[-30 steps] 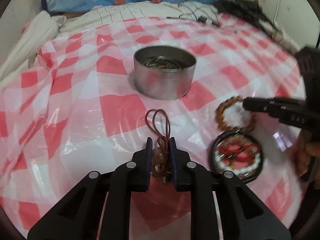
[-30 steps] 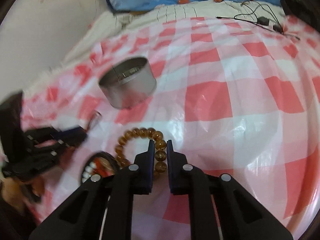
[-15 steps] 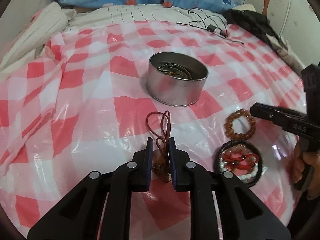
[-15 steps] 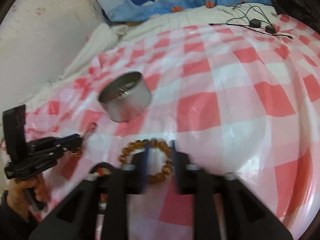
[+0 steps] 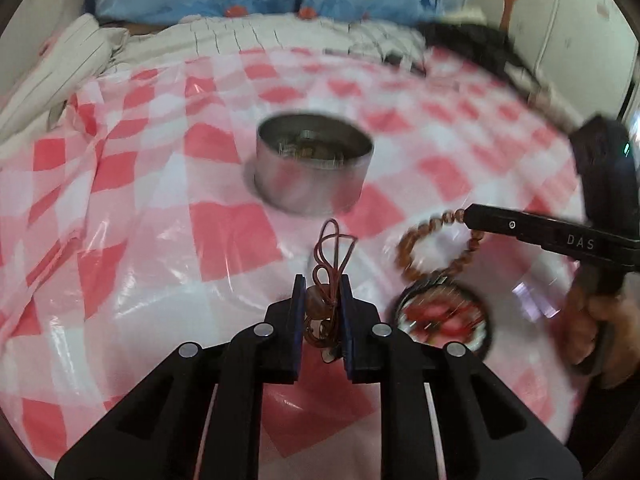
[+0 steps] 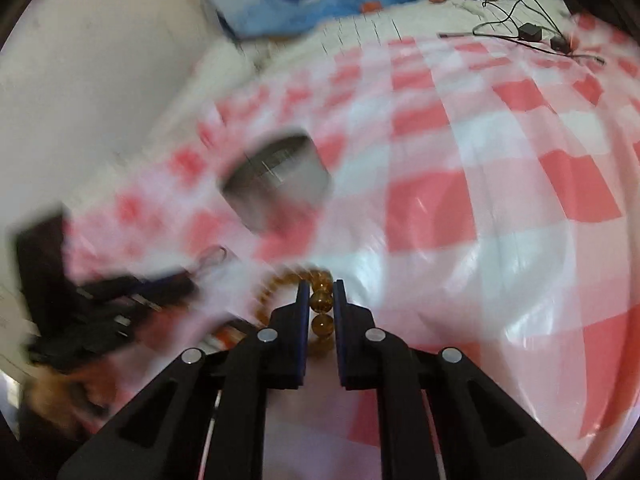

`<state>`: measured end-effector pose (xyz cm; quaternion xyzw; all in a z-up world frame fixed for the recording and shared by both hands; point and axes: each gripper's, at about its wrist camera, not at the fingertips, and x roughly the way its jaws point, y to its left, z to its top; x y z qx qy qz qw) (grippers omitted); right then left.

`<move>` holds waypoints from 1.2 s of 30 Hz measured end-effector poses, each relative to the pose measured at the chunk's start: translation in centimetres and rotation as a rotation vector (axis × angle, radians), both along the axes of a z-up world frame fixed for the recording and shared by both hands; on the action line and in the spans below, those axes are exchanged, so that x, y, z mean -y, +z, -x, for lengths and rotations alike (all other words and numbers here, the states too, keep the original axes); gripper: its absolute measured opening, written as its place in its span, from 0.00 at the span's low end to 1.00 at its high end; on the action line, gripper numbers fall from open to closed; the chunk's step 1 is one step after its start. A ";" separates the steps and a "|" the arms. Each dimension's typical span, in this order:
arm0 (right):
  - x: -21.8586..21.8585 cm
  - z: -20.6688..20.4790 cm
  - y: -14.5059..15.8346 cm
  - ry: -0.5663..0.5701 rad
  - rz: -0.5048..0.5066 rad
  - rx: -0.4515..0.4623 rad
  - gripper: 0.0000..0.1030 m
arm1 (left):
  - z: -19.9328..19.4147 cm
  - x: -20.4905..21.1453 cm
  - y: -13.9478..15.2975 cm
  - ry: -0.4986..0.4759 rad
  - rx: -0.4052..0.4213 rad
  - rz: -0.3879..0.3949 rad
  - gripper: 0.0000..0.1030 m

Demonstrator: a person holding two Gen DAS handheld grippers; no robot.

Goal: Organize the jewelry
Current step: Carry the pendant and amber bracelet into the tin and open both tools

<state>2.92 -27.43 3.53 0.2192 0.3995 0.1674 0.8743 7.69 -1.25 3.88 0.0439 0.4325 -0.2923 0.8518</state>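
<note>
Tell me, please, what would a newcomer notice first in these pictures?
Probably the red-and-white checked cloth that fills both views, with a round metal tin on it. Nearer, the right gripper pinches an amber bead bracelet, and the left gripper is closing on a brown cord pendant.

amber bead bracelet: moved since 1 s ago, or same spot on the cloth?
Yes. The bracelet now hangs from the right gripper, lifted off the cloth. Earlier it lay flat against the round black case; now it is up toward the tin.
</note>
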 end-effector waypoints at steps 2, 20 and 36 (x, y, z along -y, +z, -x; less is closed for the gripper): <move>0.4 0.3 1.2 0.016 -0.072 0.056 0.12 | 0.0 -0.8 1.0 0.005 -0.001 0.064 0.14; -0.7 -4.4 6.5 0.075 -0.176 0.152 0.12 | -4.9 1.4 5.4 -0.006 0.046 0.158 0.14; -2.6 -8.8 6.7 0.102 -0.158 0.153 0.12 | -10.0 3.3 2.3 0.021 -0.009 0.089 0.18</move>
